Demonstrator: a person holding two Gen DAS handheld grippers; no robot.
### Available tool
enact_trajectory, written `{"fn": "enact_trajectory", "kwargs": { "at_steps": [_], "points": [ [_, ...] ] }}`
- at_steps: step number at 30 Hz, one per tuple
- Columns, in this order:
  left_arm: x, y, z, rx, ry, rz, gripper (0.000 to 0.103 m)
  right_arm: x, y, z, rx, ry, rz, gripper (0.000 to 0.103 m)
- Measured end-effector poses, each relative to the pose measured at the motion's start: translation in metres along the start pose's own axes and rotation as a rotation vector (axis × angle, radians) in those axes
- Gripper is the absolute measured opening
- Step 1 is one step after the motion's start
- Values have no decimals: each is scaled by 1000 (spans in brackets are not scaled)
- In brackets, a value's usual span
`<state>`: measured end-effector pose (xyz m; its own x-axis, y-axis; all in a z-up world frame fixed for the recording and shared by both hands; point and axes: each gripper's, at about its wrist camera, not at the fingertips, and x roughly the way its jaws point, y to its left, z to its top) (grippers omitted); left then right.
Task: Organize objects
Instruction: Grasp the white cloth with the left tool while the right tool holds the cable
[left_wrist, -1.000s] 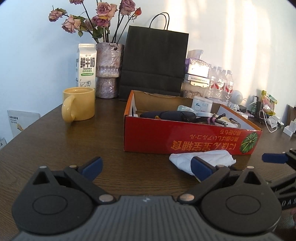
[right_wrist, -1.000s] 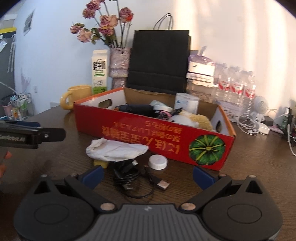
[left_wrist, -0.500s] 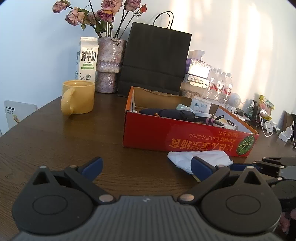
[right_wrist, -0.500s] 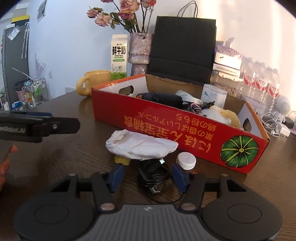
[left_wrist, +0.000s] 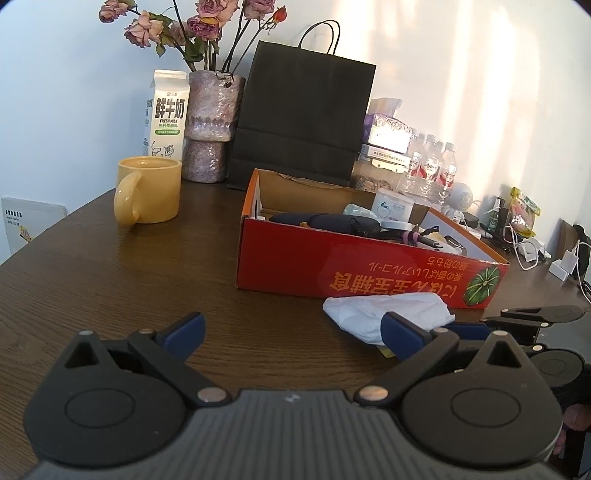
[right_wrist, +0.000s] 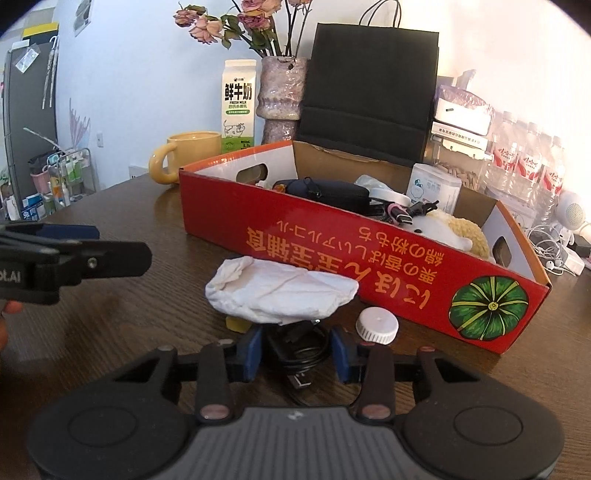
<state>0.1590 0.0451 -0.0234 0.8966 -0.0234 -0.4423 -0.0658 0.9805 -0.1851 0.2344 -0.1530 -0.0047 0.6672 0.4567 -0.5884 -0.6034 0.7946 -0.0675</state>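
- Right gripper (right_wrist: 297, 350) closing around black cable (right_wrist: 301, 345), pads flanking the bundle, contact unclear.
- Left gripper (left_wrist: 291, 332) gaping wide, holding nothing.
- Lying near the table's front edge, beside white cloth (right_wrist: 280, 291) and red box (right_wrist: 369, 254).

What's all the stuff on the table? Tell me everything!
box: 1, red, table middle, full of items
cloth: 1, white, before box
cable: 1, black, between right jaws
cap: 1, white, beside cable
mug: 1, yellow, left of box
milk carton: 1, white, behind mug
vase: 1, purple, holds roses
bag: 1, black, behind box
water bottles: several, clear, right
left gripper: open
right gripper: jaws just closing around cable
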Motion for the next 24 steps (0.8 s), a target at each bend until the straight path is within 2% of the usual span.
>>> {"fn": "enact_trajectory", "kwargs": {
  "at_steps": [15, 24],
  "points": [
    [3, 3, 0, -21, 24, 6, 103, -32, -4, -7, 52, -151, -48, 37],
    [9, 6, 0, -44, 54, 21, 103, -57, -30, -9, 156, -270, -105, 37]
  ]
}}
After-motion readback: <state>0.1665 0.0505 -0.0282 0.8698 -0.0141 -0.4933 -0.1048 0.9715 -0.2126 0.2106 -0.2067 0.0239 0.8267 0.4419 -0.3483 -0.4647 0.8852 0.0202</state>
